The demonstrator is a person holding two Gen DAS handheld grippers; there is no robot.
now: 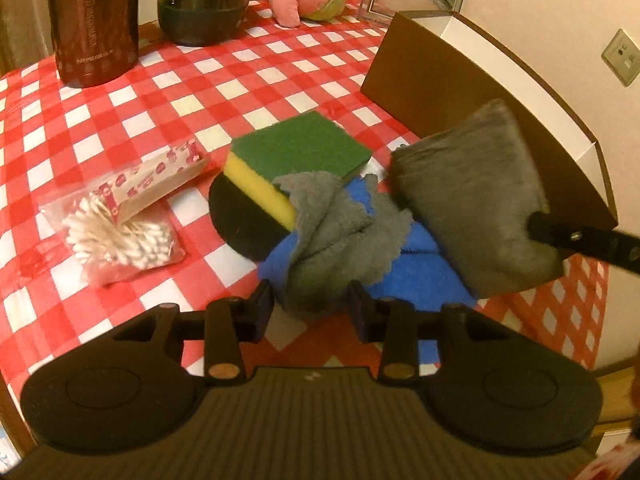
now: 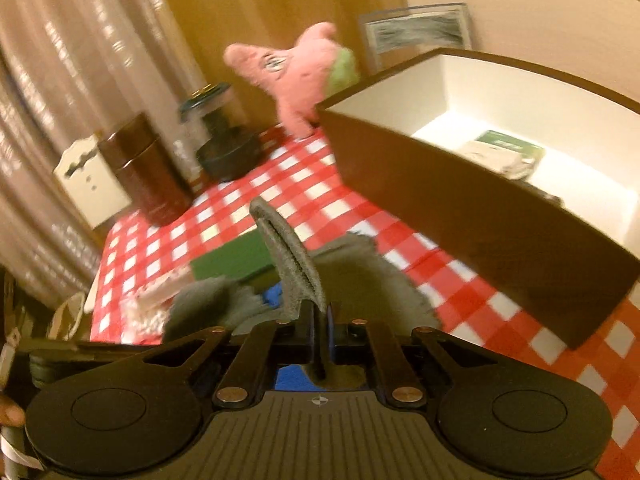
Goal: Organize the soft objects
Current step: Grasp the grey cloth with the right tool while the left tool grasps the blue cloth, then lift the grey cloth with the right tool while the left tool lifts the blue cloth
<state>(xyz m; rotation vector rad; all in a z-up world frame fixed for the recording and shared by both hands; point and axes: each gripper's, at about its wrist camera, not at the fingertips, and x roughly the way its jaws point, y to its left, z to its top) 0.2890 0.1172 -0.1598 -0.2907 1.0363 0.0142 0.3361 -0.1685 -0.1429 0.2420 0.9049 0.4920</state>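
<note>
Sorting was barely begun — the right tool (image 2: pixel 320 320) was clamped on a folded grey cloth (image 1: pixel 476 200) near the box (image 2: pixel 460 216); the left tool (image 1: pixel 312 304), fingers apart, hung over the pile: sponge (image 1: pixel 296 152), crumpled grey cloth (image 1: pixel 332 220), blue cloth (image 1: pixel 420 264).

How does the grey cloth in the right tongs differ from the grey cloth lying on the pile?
The held grey cloth is folded flat and lifted by the right tongs; the loose grey cloth lies crumpled on the blue cloth, between the open left tongs. Both look fuzzy grey.
</note>
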